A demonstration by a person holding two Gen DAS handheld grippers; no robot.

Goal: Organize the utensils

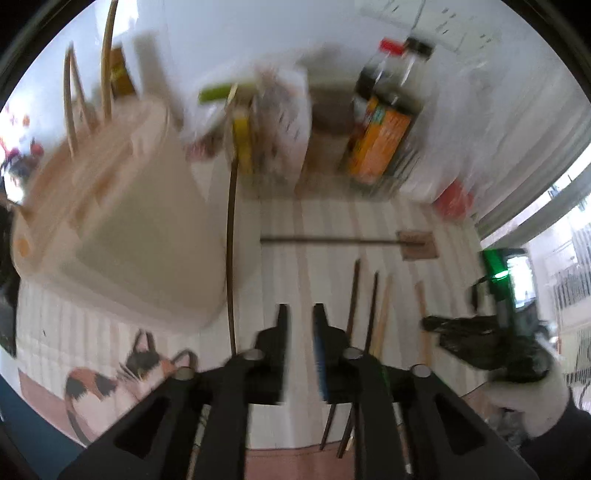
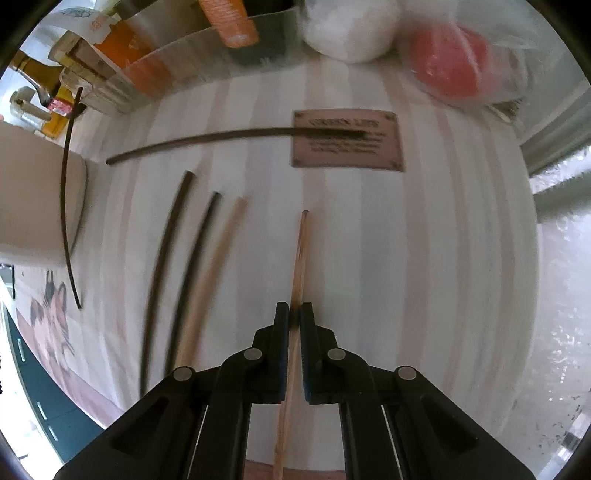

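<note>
Several chopsticks lie on a striped tablecloth. My right gripper [image 2: 294,317] is shut on a light wooden chopstick [image 2: 300,254] that runs between its jaws. Left of it lie another light chopstick [image 2: 218,258] and two dark ones [image 2: 194,258] [image 2: 166,243]. A dark chopstick [image 2: 229,136] lies crosswise farther off, and one more [image 2: 66,206] lies beside the beige holder. My left gripper [image 1: 301,314] is open and empty above the cloth. The beige utensil holder [image 1: 122,229] stands to its left with two light chopsticks [image 1: 107,62] upright in it. The right gripper [image 1: 480,336] shows at right in the left wrist view.
A wire rack with bottles and an orange box [image 1: 380,140] stands at the back. A red item in a plastic bag [image 2: 450,62] and a white round thing [image 2: 351,26] sit at back right. A brown label [image 2: 345,139] and a cat picture [image 1: 122,373] are printed on the cloth.
</note>
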